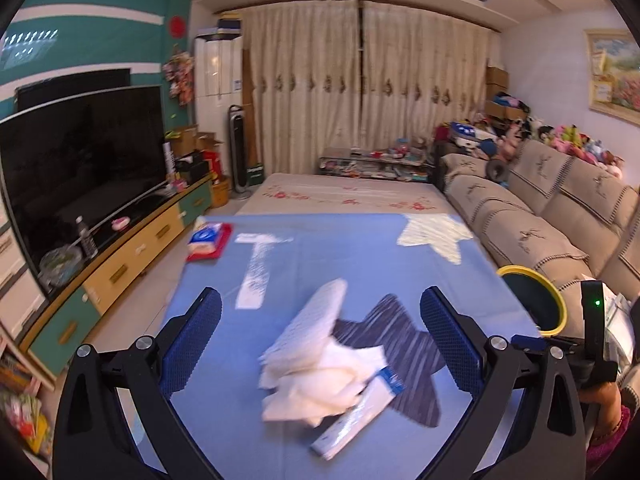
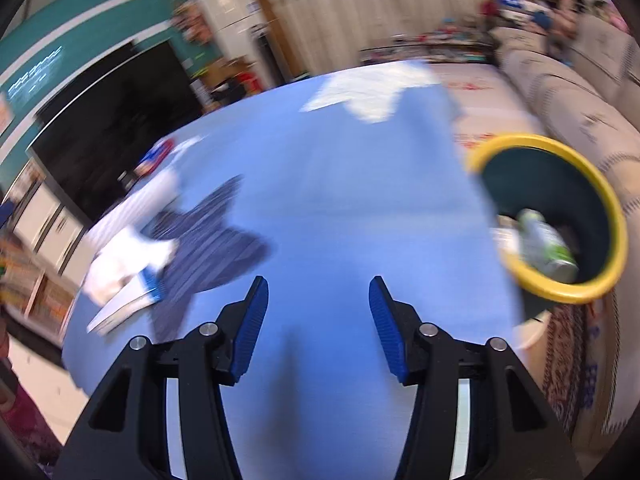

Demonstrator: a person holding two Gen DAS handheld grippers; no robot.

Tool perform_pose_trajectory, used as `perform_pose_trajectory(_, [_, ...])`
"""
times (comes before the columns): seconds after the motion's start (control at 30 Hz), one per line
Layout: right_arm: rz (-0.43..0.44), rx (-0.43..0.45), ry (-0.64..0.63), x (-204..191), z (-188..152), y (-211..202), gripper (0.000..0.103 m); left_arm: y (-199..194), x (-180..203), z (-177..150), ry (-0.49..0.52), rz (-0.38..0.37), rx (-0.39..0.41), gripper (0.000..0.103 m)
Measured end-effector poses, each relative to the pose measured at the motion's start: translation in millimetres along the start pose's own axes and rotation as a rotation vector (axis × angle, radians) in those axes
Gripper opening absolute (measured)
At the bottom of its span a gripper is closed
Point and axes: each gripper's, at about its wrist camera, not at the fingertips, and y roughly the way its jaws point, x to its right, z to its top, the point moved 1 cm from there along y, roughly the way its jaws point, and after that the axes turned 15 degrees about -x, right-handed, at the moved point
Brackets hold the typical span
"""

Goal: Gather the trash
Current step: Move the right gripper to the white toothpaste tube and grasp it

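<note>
Two hand-held grippers hover over the blue-clothed surface (image 1: 320, 248), both empty. The left hand-held gripper (image 1: 320, 340) gapes wide above a crumpled pile of white tissues (image 1: 316, 364) and a white-and-blue plastic wrapper (image 1: 360, 412). The right hand-held gripper (image 2: 318, 328) stands half open near the yellow-rimmed dark bin (image 2: 568, 296) holding a plastic bottle (image 2: 546, 246).

A blue cloth (image 1: 320, 256) is covering the table, printed with 1 dark star shape (image 1: 404, 356) and pale shapes farther back. A heap of crumpled white tissues (image 1: 316, 364) is lying on it, partly overlapping the dark star, with a white-and-blue wrapper (image 1: 360, 412) touching the heap. A red-and-blue tissue pack (image 1: 208, 240) is sitting at the far left edge.
</note>
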Motion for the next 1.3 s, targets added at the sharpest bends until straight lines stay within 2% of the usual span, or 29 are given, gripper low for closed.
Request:
perform_pose_trajectory(0.1, [0.078, -0.067, -0.128, -59.8, 7.0, 23.2, 0.05, 6.0, -21.1, -6.4, -0.036, 0.024, -0.013, 0.098])
perform_pose_trajectory(0.27, [0.098, -0.109, -0.308, -140.1, -7.7, 43.8, 0.05, 4.0, -47.5, -17.0, -0.07, 0.054, 0.002, 0.098])
perform_pose_trajectory(0.37, [0.078, -0.122, -0.349, -169.8, -13.5, 51.3, 0.051, 1.4, -61.7, -21.5, -0.089, 0.056, 0.008, 0.098])
perform_pose_trajectory(0.5, [-0.002, -0.057, -0.388, -204.8, -23.9, 55.7, 0.057, 2.1, -73.1, -25.5, -0.11, 0.055, 0.006, 0.098])
perform_pose_trajectory(0.6, [-0.02, -0.047, -0.411, -220.7, -30.1, 59.9, 0.058, 2.0, -77.9, -27.6, -0.115, 0.053, 0.004, 0.098])
perform_pose_trajectory(0.73, [-0.047, -0.022, -0.427, -231.6, -30.5, 63.3, 0.058, 1.0, -82.6, -30.9, -0.123, 0.05, 0.004, 0.098])
perform_pose_trajectory(0.83, [-0.117, -0.003, -0.447, -240.1, -29.6, 71.8, 0.058, 3.4, -82.3, -31.9, -0.125, 0.042, -0.001, 0.098])
perform_pose_trajectory(0.97, [-0.151, 0.003, -0.444, -233.7, -29.8, 73.2, 0.058, 5.9, -77.1, -30.9, -0.108, 0.041, -0.008, 0.098])
perform_pose_trajectory(1.17, [-0.2, -0.019, -0.396, -185.2, -29.7, 64.9, 0.058, 9.6, -69.2, -28.4, -0.1, 0.026, -0.011, 0.098])
perform_pose_trajectory(1.3, [-0.254, -0.008, -0.282, -135.2, -20.0, 55.5, 0.058, 13.7, -62.5, -28.6, -0.089, 0.017, -0.019, 0.098])
